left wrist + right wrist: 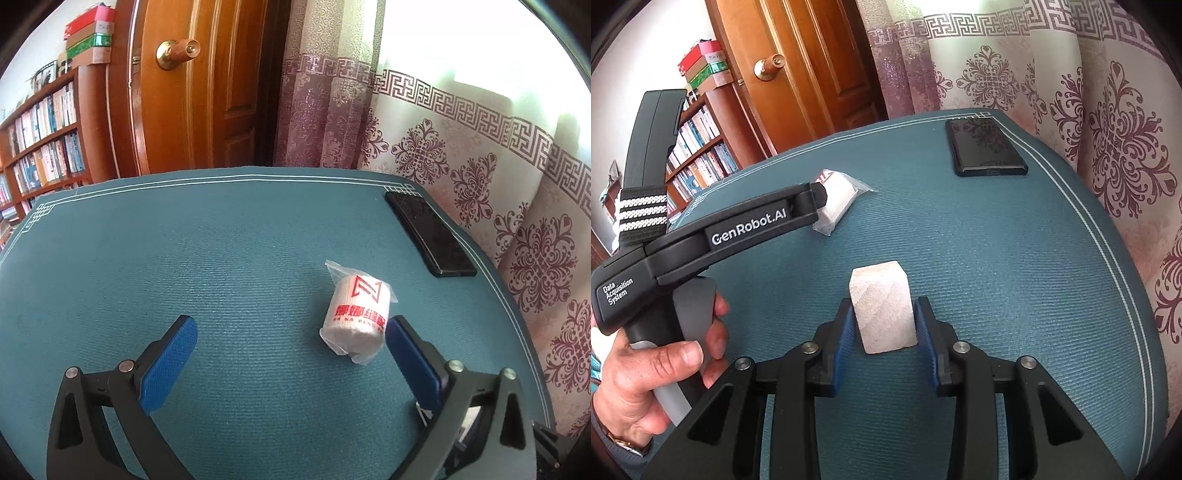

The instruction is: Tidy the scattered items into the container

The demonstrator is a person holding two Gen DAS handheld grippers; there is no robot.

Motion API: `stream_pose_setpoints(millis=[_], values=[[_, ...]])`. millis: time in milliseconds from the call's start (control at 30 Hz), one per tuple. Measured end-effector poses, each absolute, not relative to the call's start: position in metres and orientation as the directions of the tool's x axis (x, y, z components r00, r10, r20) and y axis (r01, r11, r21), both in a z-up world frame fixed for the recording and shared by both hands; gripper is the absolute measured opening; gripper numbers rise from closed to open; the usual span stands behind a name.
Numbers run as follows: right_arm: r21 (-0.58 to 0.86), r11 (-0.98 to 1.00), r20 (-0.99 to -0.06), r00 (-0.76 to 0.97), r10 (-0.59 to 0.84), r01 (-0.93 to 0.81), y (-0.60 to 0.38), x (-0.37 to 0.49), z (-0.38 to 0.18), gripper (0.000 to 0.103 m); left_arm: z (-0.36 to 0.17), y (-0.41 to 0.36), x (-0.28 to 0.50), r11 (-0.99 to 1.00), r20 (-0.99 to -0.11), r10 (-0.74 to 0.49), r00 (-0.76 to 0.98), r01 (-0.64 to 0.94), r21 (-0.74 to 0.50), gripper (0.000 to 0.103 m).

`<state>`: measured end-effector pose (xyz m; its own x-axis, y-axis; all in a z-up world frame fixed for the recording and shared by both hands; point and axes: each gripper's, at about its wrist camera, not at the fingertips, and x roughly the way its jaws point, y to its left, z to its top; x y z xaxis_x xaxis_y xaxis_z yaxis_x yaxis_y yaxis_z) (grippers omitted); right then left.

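Our right hand-held gripper (pixel 884 325) clamps a pale block (pixel 881 308), seen only from its wrist, while the "GenRobot.AI"-marked left hand-held gripper (pixel 291 334) gapes wide beside a red-printed roll (pixel 356 314).

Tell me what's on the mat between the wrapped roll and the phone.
Nothing: in the left wrist view only bare teal mat lies between the wrapped roll and the phone. The right wrist view agrees.

The left gripper (pixel 290 328) is hanging wide open over the blue-green mat (pixel 184 258). A white roll in clear plastic wrap (pixel 354 314) is lying by its right finger. A flat black phone (pixel 430 238) is lying near the mat's edge.
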<state>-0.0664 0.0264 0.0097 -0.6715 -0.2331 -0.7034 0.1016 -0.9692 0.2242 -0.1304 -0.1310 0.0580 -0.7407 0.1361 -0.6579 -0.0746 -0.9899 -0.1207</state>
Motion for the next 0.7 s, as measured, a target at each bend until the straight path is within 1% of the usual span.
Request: stream_pose_setpoints(millis=[133,267,367,533,600,667,700], values=[[0.214,-0.971,-0.704,-0.674,-0.226,0.102,0.025,-0.066,0.009,0.036,0.053,-0.13,-0.132,-0.986,-0.653,0.145,-0.744,-0.057,-0.154,0.102],[0.22,-0.97,-0.703,-0.673,-0.229,0.1,0.027,-0.067,0.009,0.036,0.056,-0.125,-0.13,-0.991,-0.642,0.12,-0.757,-0.058,-0.117,0.103],[0.217,-0.971,-0.703,-0.675,-0.226,0.099,0.026,-0.066,0.009,0.036,0.056,-0.124,-0.13,-0.991,-0.64,0.127,-0.757,-0.065,-0.119,0.103],[0.227,-0.969,-0.7,-0.677,-0.229,0.094,0.026,-0.064,0.009,0.036,0.053,-0.126,-0.134,-0.993,-0.662,0.104,-0.742,-0.041,-0.11,0.103],[0.243,-0.966,-0.695,-0.678,-0.237,0.089,0.027,-0.064,0.009,0.036,0.049,-0.129,-0.138,-0.991,-0.682,0.105,-0.724,-0.022,-0.129,0.102],[0.251,-0.965,-0.691,-0.683,-0.236,0.079,0.029,-0.064,0.01,0.036,0.044,-0.132,-0.142,-0.988,-0.702,0.122,-0.701,-0.016,-0.156,0.1],[0.25,-0.965,-0.69,-0.685,-0.233,0.075,0.029,-0.064,0.01,0.036,0.042,-0.133,-0.144,-0.985,-0.711,0.136,-0.69,-0.019,-0.17,0.093]])
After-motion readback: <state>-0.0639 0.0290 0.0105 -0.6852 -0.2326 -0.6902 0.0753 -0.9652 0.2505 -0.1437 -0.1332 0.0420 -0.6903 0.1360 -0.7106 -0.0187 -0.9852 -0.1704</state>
